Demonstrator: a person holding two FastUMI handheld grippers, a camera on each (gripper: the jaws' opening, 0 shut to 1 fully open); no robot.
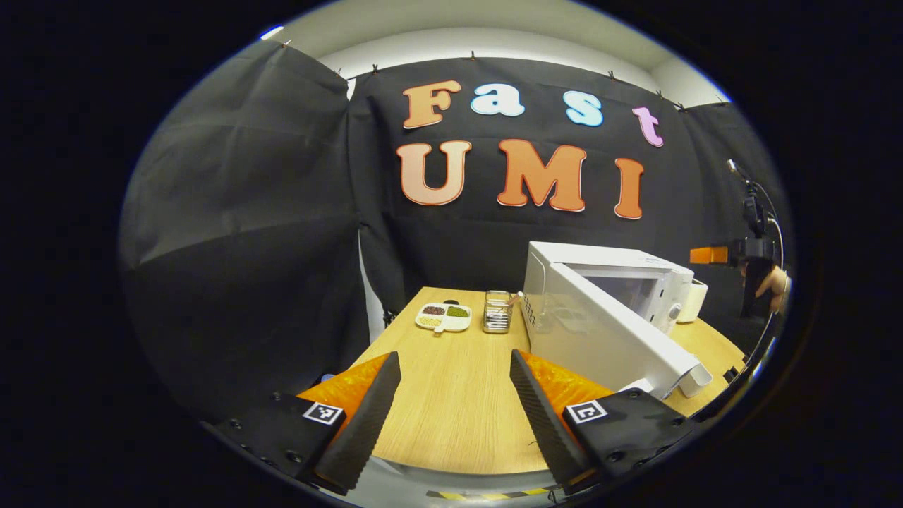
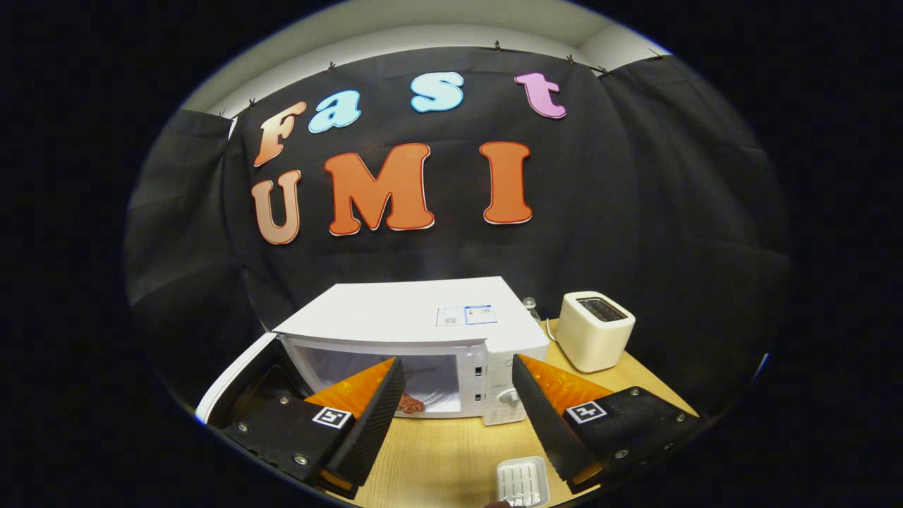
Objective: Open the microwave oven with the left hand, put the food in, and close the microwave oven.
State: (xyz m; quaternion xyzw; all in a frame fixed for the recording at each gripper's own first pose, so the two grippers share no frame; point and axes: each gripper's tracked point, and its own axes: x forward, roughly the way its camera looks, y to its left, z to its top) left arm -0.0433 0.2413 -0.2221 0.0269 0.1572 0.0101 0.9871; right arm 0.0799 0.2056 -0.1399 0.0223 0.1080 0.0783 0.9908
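Left tongs gape empty over the near edge of the wooden surface; right tongs gape empty too. Beyond them the white microwave oven stands with its door swung open, food resting inside. A toaster sits at the far right corner.

The microwave oven is white, with reddish-brown food inside its pale cavity; the toaster beside it is cream. The table is light wood with a straight grain. The divided dish is white, holding dark brown, green and pale yellow portions.
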